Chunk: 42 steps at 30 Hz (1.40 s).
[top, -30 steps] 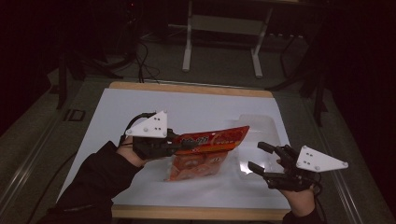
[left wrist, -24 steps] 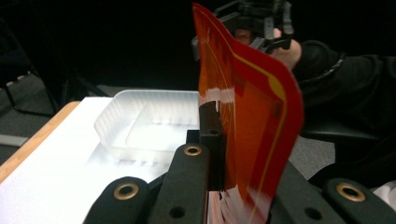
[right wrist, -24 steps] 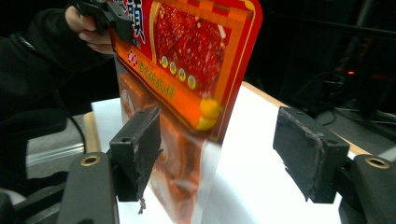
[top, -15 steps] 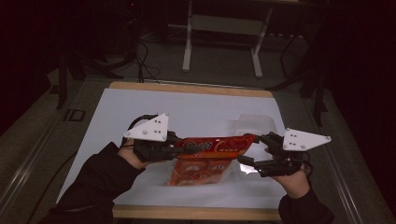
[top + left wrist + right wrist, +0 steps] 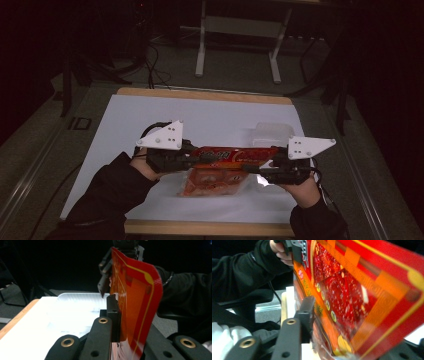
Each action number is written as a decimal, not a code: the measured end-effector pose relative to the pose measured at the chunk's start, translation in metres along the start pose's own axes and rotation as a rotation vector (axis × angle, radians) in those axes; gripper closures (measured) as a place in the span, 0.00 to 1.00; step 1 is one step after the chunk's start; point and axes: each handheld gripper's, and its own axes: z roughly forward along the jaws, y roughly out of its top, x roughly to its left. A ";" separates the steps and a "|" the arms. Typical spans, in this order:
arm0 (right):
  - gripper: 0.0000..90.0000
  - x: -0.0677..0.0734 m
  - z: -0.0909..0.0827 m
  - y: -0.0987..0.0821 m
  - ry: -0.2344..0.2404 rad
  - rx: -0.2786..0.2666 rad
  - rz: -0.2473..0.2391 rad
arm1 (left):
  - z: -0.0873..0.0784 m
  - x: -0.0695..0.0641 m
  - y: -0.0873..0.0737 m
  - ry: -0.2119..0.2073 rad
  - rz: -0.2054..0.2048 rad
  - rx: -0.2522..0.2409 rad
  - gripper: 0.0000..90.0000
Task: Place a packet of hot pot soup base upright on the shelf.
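Now joined by right gripper [image 5: 267,169], left gripper [image 5: 192,161] clamps red packet [image 5: 227,156] too

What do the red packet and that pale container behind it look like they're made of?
The red packet looks like thin glossy plastic film: it bends between the left gripper and right gripper, shines, and its lower part looks see-through. The container looks like translucent, whitish plastic, with a ribbed wall in the left gripper view; too dim to be sure.
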 end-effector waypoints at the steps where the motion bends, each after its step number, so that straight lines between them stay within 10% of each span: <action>1: 0.73 0.000 0.001 0.000 0.009 -0.002 -0.001 | 0.001 0.000 0.000 0.005 0.003 -0.002 1.00; 10: 0.99 0.002 0.008 0.004 0.068 0.032 -0.019 | 0.002 0.003 0.000 0.006 -0.016 0.004 1.00; 22: 1.00 0.008 0.005 0.027 0.068 0.042 -0.053 | -0.011 0.006 0.001 0.017 0.005 -0.077 0.93; 27: 1.00 0.007 -0.009 0.043 0.001 0.013 -0.063 | -0.025 0.008 -0.001 0.109 -0.033 -0.160 0.53; 35: 1.00 0.004 -0.033 0.059 -0.153 0.030 -0.070 | -0.033 0.013 -0.029 0.202 -0.140 -0.158 0.10; 42: 1.00 0.002 -0.047 0.062 -0.287 0.016 -0.028 | -0.027 0.009 -0.070 0.306 -0.237 -0.125 0.03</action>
